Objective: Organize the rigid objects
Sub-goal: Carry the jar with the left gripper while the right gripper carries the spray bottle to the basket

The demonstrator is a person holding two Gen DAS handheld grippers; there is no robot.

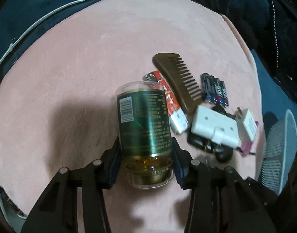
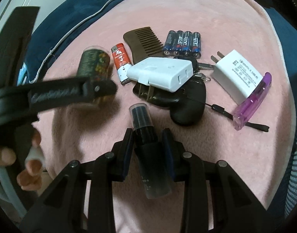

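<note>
While the right claw (image 2: 147, 145) grips a dark spray bottle (image 2: 148, 155) lengthwise, nozzle pointing away, the left claw (image 1: 145, 155) is clamped across a green-labelled jar (image 1: 144, 124) just left of it. Farther off on the pink blanket (image 1: 70, 68), the lighter (image 2: 121, 64), comb (image 2: 142, 40) and batteries (image 2: 182, 42) lie in a row; the jar hangs nearest its left end.

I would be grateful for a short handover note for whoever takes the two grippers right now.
Left gripper: shut on the green-labelled jar, held above the pink mat.
Right gripper: shut on the black spray bottle.
On the mat, in one cluster: comb, red lighter, four batteries, white box, black pouch with keys, white charger, purple lighter.
Done: two items picked up.
Left: place both, then sort the cluster.
</note>
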